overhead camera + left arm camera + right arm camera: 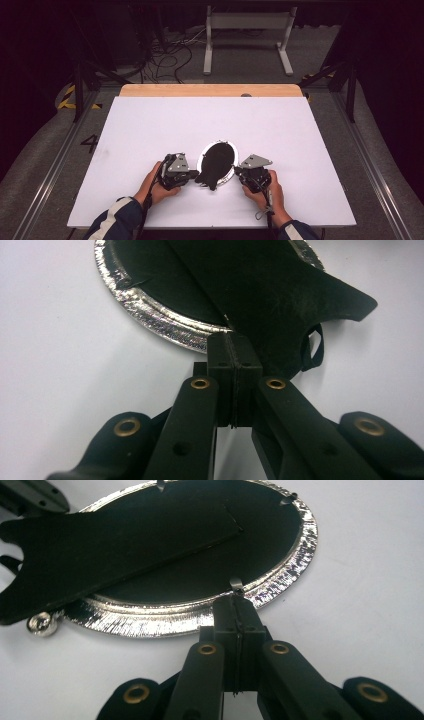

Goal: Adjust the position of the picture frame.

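Picture frame (218,162), oval and silver-rimmed, lies face down on the white counter (150,130), its black easel back (115,545) swung up. Left gripper (234,371) pinches that back's edge; right gripper (235,622), pressed together, touches a rim tab (235,585), probably steadying the frame.

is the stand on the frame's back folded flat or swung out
Swung out: the black stand lifts off the frame back, its wide foot past the rim, by the left gripper.
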The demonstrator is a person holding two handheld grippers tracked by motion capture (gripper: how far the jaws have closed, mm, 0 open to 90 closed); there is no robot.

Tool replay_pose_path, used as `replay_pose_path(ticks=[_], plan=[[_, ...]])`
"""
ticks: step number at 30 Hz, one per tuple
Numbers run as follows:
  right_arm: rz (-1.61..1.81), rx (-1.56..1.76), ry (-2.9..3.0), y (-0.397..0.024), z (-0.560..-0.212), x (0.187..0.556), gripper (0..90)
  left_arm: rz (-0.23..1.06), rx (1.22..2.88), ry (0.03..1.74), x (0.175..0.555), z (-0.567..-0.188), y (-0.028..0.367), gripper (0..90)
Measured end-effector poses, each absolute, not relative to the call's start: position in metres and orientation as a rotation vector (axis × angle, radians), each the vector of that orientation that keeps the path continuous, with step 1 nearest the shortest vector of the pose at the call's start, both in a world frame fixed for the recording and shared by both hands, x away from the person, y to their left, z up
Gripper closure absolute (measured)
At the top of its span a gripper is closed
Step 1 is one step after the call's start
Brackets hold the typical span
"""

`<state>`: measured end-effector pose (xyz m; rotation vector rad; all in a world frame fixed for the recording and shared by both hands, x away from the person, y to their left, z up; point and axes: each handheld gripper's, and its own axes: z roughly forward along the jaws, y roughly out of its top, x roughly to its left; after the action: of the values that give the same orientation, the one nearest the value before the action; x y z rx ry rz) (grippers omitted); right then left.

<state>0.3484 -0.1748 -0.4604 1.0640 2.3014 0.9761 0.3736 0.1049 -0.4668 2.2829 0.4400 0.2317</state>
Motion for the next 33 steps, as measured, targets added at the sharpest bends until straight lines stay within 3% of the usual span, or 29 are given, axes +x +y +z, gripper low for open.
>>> replay_pose_path(ticks=[12, 24, 33], plan=[[0.947, 1.047, 2.284, -0.181, -0.46, 0.37, 90.0, 0.231, 2.294, 0.428, 0.377, -0.466, 0.091, 89.9], [1.011, 0.937, 2.411, -0.19, -0.454, 0.339, 90.0, 0.203, 2.342, 0.381, 0.366, -0.46, 0.092, 90.0], [1.006, 0.941, 2.421, -0.186, -0.458, 0.342, 90.0, 0.23, 2.341, 0.37, 0.364, -0.462, 0.074, 89.9]])
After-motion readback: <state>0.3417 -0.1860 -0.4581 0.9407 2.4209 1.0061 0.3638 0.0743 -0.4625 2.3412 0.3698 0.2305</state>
